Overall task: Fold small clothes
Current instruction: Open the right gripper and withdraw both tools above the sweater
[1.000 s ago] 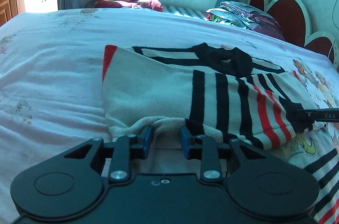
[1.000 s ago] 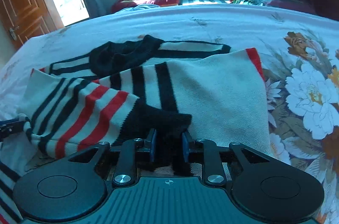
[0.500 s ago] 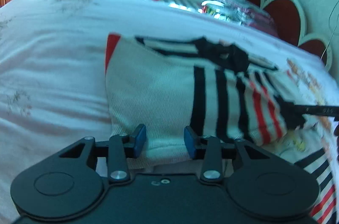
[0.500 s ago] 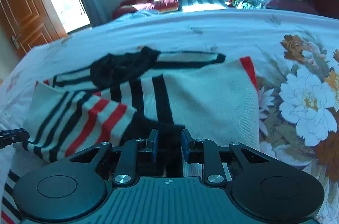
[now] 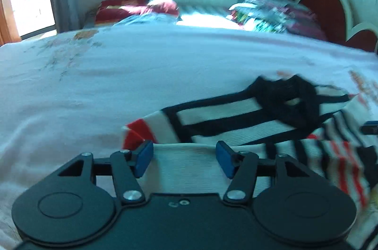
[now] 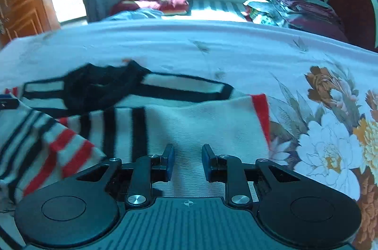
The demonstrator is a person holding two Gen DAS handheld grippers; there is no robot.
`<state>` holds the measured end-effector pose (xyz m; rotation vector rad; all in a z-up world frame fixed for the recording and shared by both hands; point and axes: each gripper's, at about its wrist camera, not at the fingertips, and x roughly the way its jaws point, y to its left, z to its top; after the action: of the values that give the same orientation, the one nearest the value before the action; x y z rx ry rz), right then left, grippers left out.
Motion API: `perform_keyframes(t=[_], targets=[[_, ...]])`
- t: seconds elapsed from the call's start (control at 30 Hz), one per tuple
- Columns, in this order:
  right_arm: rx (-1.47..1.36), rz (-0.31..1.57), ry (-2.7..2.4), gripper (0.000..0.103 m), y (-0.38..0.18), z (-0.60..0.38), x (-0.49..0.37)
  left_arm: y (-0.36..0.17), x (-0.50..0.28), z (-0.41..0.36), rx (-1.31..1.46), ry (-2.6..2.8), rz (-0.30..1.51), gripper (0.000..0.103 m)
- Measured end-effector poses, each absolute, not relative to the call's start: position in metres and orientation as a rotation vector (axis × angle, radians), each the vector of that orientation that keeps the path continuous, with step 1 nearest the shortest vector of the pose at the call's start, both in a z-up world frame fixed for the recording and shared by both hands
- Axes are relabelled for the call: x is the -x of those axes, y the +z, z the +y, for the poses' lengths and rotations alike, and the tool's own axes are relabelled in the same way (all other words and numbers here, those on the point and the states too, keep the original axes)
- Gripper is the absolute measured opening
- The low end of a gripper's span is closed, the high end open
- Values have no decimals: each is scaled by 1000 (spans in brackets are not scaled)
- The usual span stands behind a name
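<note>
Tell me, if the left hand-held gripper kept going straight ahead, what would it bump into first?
Most likely the striped sweater. The left hand-held gripper points down at its white knit, open fingers either side, though the depth is hard to judge.

Your ribbed knit sweater (image 6: 200, 122) looks soft and matt, smooth printed cotton bedsheet (image 6: 236, 51) under it, matt black plastic left gripper (image 5: 184, 160), glossy wooden door (image 6: 21, 1)

A small knitted sweater (image 6: 193, 122), white with black and red stripes and black collar, lay folded on the bed (image 6: 165, 46).
</note>
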<state>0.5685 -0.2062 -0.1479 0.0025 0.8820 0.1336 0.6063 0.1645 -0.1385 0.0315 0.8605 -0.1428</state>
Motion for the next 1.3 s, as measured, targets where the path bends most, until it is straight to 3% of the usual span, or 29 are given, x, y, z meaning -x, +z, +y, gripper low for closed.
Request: perform_keyframes(t=[0.2,0.27,0.33,0.47,0.53,0.73,0.77,0.8,0.87,1.0,1.07,1.13,1.17,1.23,1.3], targets=[[-21,833,60,23,-134,-205,-556,-125,-590,182,68,-137,815,60],[-89,804,111,23,-123,-193,-548,-113,-576,165,90,-174,775,70],[-139,791,199,23,-117,-172,-544,-106,-566,128,65,-264,754,72],[-86,820,322,23,-122,-109,-549,-115,-566,66,-22,-309,775,72],[-50,886,333,21,-137,-92,-553,-138,-574,58,-25,-299,853,66],[154,838,177,21,-145,-112,-537,-143,-543,112,-90,-214,809,70],[134,847,159,23,-149,-132,-531,-143,-536,128,-70,-201,805,70],[96,859,162,32,-151,-146,-527,-142,-530,139,-63,-201,800,70],[18,867,175,33,-152,-161,-525,-139,-529,137,-109,-211,793,70],[-8,829,157,33,-139,-156,-527,-125,-547,136,-117,-186,749,72],[9,821,142,33,-135,-154,-530,-123,-565,147,-90,-160,744,78],[37,864,111,33,-143,-156,-541,-136,-591,162,-76,-110,833,80],[55,889,79,33,-148,-158,-545,-139,-596,170,-38,-120,848,79],[25,883,75,33,-142,-163,-545,-126,-586,173,-1,-102,815,66],[16,820,107,33,-126,-158,-531,-108,-558,161,18,-145,764,66]])
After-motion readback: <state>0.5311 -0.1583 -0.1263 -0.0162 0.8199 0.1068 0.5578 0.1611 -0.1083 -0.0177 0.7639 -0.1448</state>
